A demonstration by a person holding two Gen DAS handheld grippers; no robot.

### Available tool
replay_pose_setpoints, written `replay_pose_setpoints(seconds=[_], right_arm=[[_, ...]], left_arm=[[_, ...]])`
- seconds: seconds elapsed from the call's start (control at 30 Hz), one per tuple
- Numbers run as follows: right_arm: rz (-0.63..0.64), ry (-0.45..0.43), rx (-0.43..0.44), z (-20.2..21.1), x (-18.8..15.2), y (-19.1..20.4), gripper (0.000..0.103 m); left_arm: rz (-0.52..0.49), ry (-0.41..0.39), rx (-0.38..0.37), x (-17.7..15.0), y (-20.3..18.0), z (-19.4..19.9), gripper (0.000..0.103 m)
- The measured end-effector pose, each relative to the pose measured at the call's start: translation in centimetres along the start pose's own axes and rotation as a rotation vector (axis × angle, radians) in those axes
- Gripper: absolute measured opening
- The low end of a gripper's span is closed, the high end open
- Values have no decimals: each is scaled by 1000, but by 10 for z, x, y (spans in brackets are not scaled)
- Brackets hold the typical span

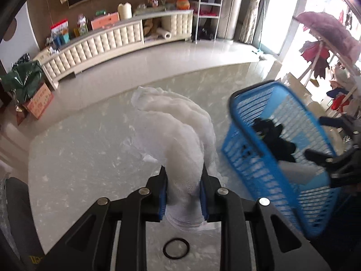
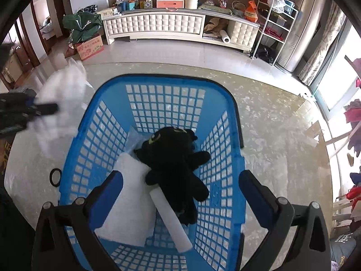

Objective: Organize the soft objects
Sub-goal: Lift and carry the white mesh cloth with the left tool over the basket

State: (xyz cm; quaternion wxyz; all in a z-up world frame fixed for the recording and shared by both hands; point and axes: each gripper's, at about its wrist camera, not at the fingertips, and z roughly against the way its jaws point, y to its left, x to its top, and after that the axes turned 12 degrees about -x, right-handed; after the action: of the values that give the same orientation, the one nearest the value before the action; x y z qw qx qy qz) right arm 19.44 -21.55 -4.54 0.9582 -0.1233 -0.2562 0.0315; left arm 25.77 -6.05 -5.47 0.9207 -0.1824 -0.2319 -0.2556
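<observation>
While the left gripper (image 1: 183,180) pinches the white mesh cloth (image 1: 180,135), lift its trailing folds clear over the blue basket's (image 1: 259,176) near rim, past the wide-open, empty right gripper (image 2: 180,187).

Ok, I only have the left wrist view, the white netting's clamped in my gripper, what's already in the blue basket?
Observer: A black plush toy lies in the blue basket, partly on a white foam pad.
Operator: Anything else in there?
Observer: A white foam stick lies under the toy, pointing toward the near wall.
Operator: Is the right gripper holding anything?
Observer: No, the right gripper hangs open above the basket, nothing between its fingers.
</observation>
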Motion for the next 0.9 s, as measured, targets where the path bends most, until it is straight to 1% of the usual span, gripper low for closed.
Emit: replay_pose_setpoints(seconds=[0.1,0.13,0.23,0.43,0.53,0.67,0.73,0.9], right_arm=[[-5,3,-4,1,-4,-4,103],[-10,2,-2,3,-5,-5,103],[-26,-17,8,11,-8,-11,103],[-49,-33,13,19,-15,-20,103],[-57,-48,20,25,-18,-24,103],[-70,-67,28,31,-22,-31,103],[-79,-74,31,33,-24,-36,103],[-106,-78,34,34,-28,-45,103]], left_arm=[[-18,-38,0,-3,-22,29,21],[-21,-45,-2,-4,-23,36,21],[-42,-81,-11,-2,-44,58,21],[-81,-122,-39,9,-73,82,21],[-94,-123,-67,12,-84,84,21],[-108,-125,-122,18,-100,89,21],[-133,-121,-121,21,-109,88,21],[-162,-103,-132,31,-122,73,21]])
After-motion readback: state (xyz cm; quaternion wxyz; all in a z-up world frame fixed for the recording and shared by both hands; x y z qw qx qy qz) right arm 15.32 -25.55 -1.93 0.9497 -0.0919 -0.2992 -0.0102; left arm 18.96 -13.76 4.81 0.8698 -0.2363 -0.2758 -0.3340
